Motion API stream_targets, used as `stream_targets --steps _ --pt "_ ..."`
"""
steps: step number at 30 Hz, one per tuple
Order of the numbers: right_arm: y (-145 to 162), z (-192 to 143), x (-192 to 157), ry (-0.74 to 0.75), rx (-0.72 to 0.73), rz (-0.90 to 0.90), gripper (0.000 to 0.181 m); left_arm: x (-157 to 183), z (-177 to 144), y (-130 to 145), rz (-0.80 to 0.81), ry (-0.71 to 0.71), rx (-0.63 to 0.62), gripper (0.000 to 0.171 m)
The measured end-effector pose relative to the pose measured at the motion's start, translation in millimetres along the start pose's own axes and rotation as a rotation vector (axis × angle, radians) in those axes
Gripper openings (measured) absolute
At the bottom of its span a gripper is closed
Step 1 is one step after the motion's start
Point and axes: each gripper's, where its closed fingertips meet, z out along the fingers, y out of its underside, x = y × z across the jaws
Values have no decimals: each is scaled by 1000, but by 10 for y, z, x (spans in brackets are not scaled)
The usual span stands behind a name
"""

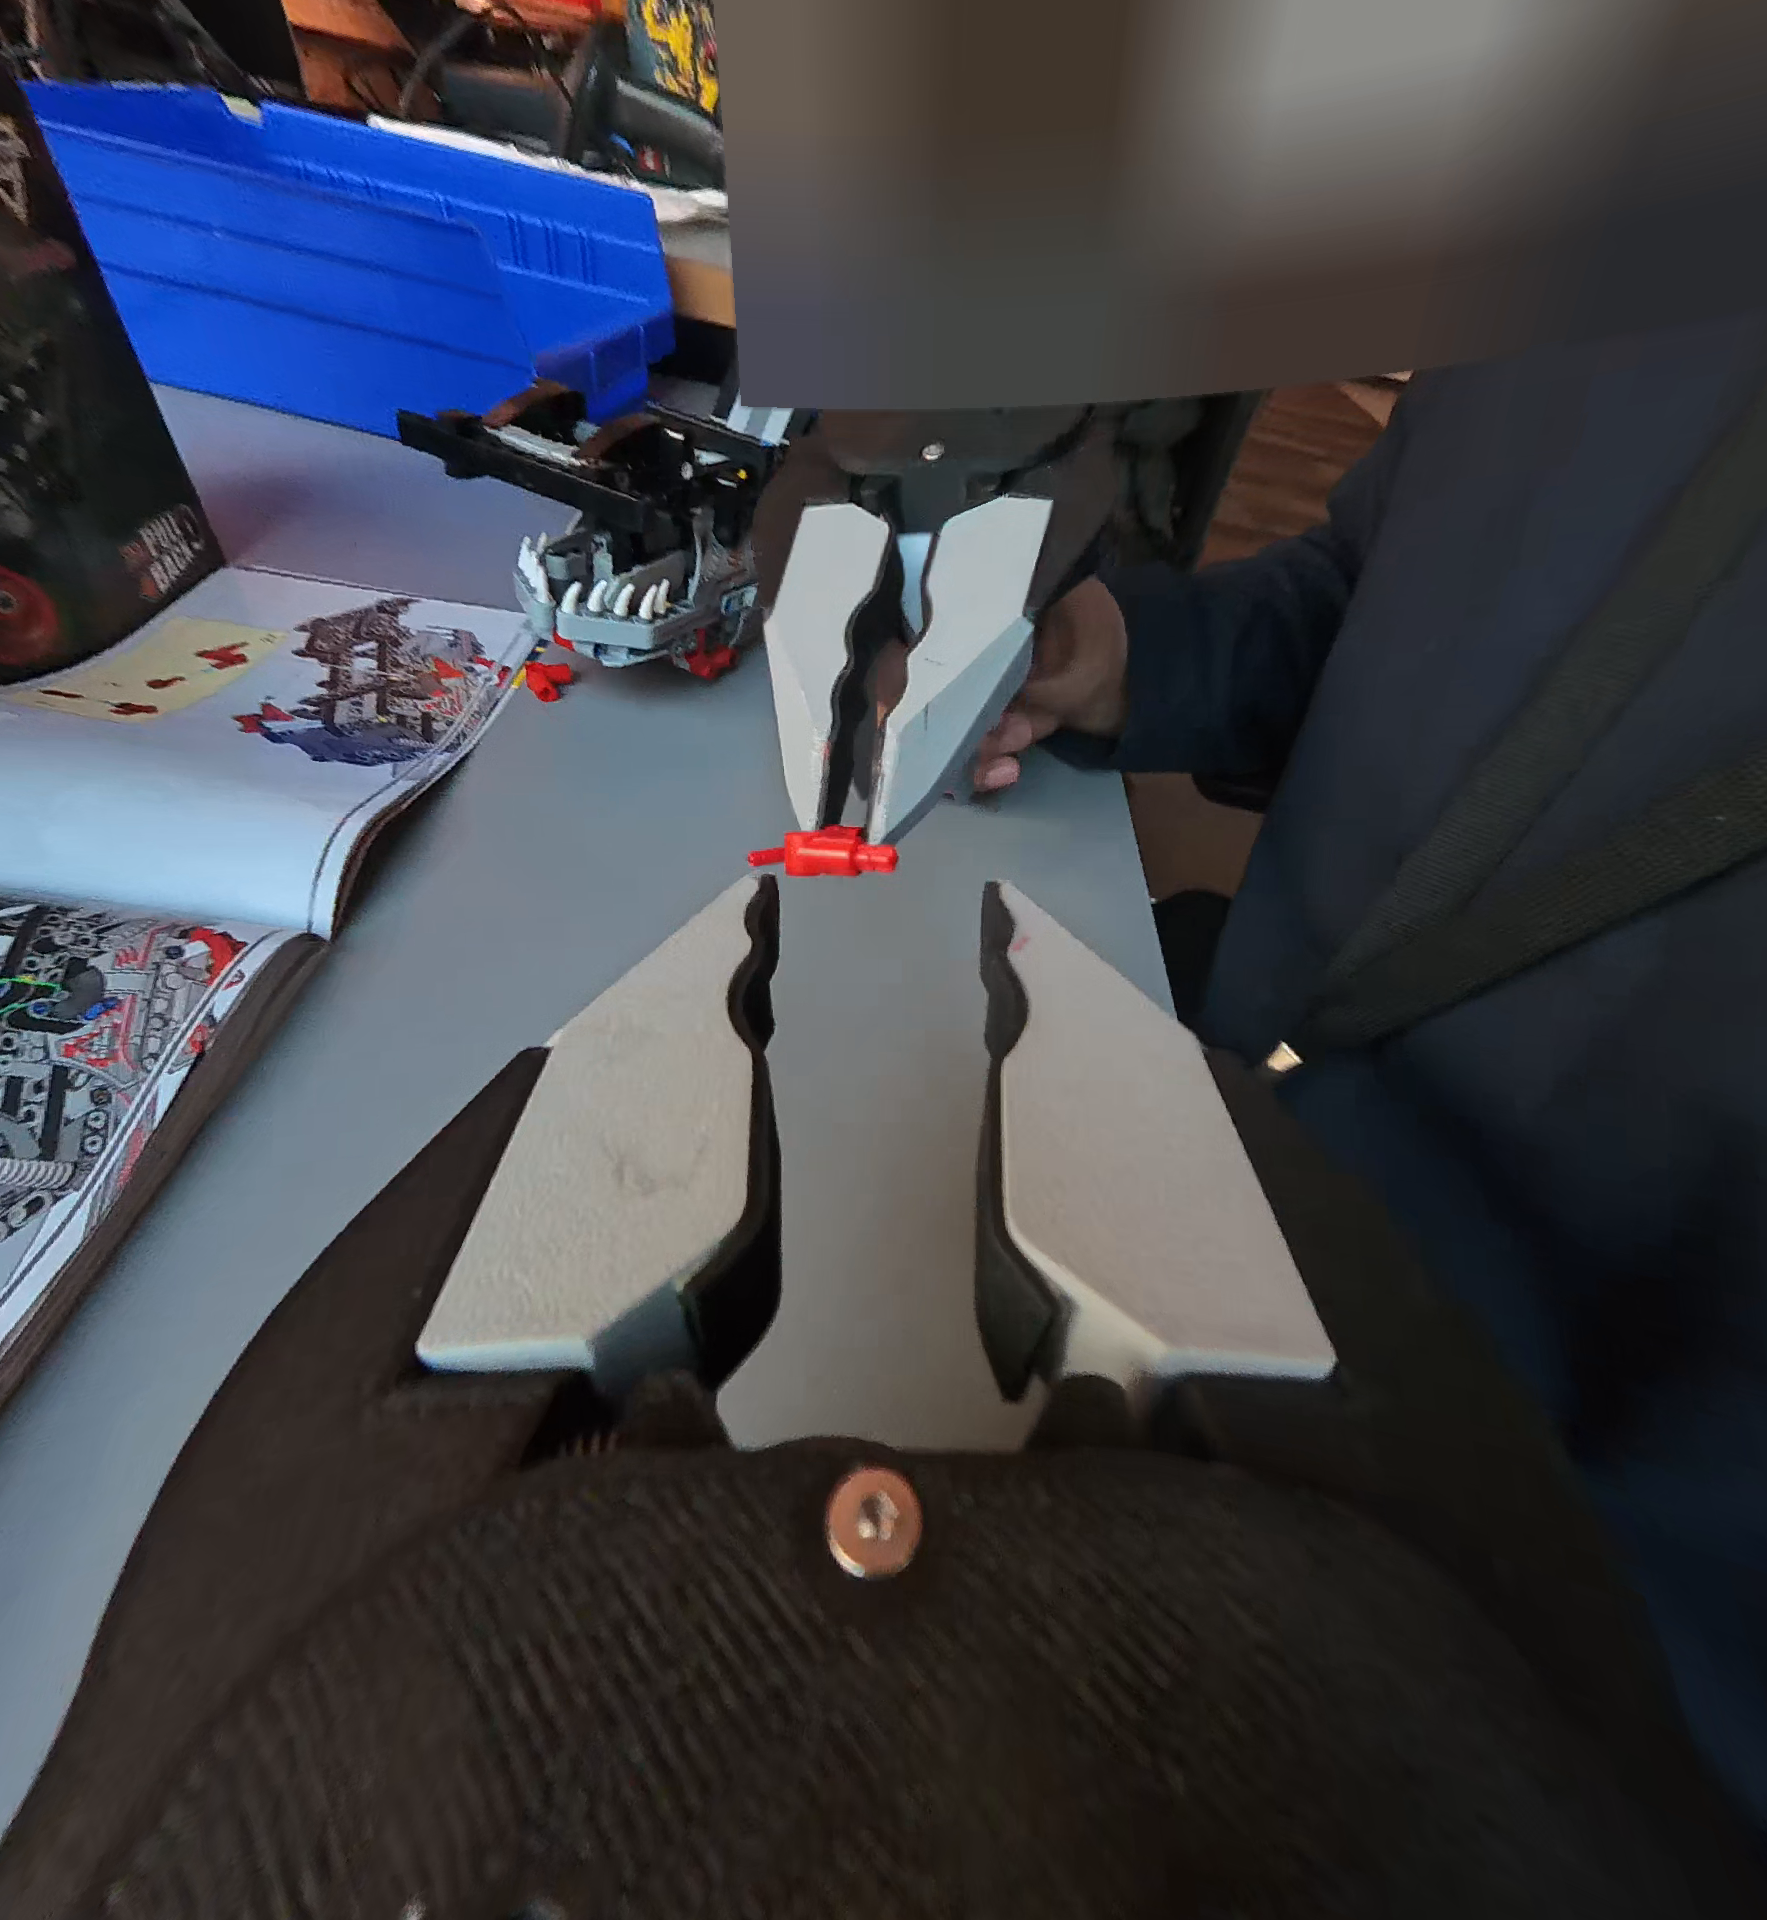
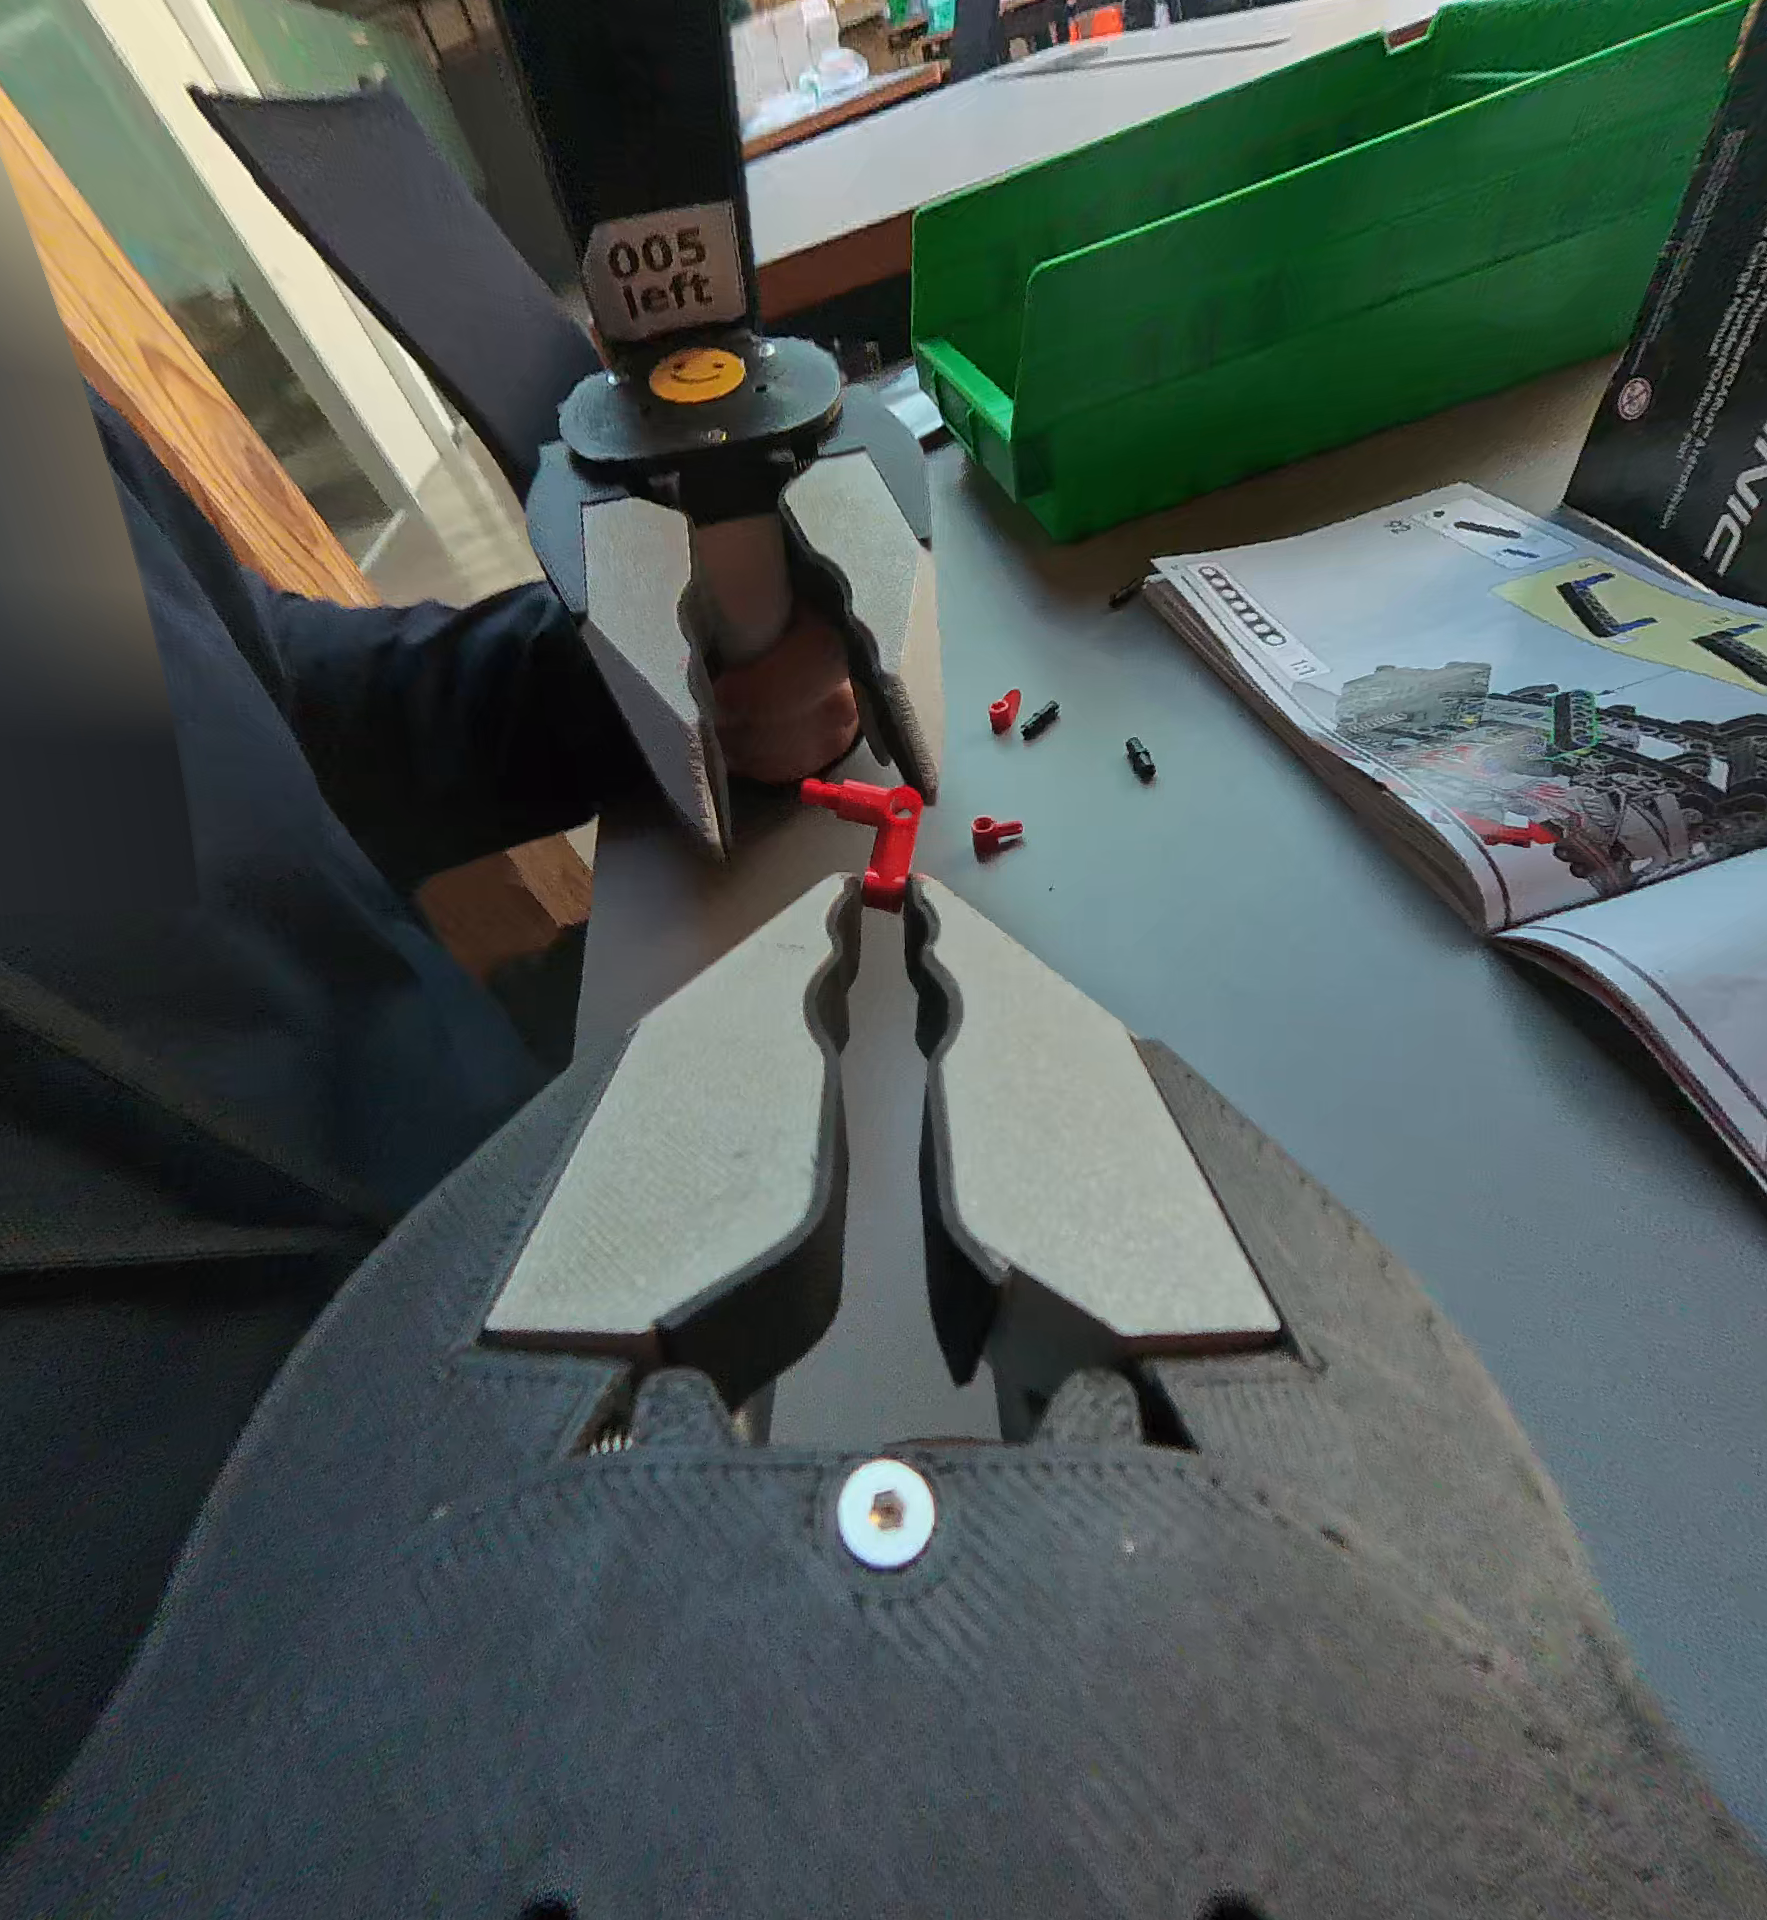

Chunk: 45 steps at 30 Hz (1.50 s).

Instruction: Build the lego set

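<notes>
The grey surface (image 2: 1274, 1039) carries everything, with a green bin (image 2: 1274, 270) at its far side in the right wrist view and a blue bin (image 1: 339, 260) in the left wrist view. A dark set box (image 1: 17, 416) stands beside the blue bin, and the open instruction booklet (image 1: 131, 790) lies flat in front of it. The partly built model (image 1: 640, 561), black and grey with white teeth, sits just beyond the booklet, near the blue bin.

The left gripper (image 1: 879, 894) has its jaws spread wide with nothing between them; its fingertips sit just short of the red piece. The right gripper (image 2: 884, 888) is nearly closed, pinching the small red connector piece (image 2: 884, 831) at its tip and holding it above the surface between the two grippers. One red pin (image 2: 837, 795) sticks out sideways from that piece.

Loose parts lie on the surface nearby: two small red connectors (image 2: 996, 831) and two black pins (image 2: 1139, 756), well apart from the booklet.
</notes>
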Motion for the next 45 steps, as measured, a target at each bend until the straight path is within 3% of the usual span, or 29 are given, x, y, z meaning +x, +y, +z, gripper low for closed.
stream_targets --steps 6,13,20,27,30,36,39,45 --pt "-91 -37 24 -10 62 52 4 -62 -15 -36 21 -52 24 44" --pt "-75 -81 145 127 44 -78 4 -159 -25 -56 25 -127 37 38" --pt "-72 -69 141 151 39 -107 4 -191 -27 -53 20 -151 34 37" --pt "-114 -70 38 -16 85 101 5 -170 -14 -42 57 -165 23 34" --pt "-53 -37 -44 -154 48 256 4 -134 -25 -67 71 -144 41 31" --pt "-68 -55 -177 -333 34 470 3 59 59 -38 201 -106 9 24" --pt "-18 -60 -306 -412 -18 539 4 138 82 -4 243 -102 -11 15" --pt "103 -31 -481 -475 -130 658 4 299 13 -1 183 -18 14 20"
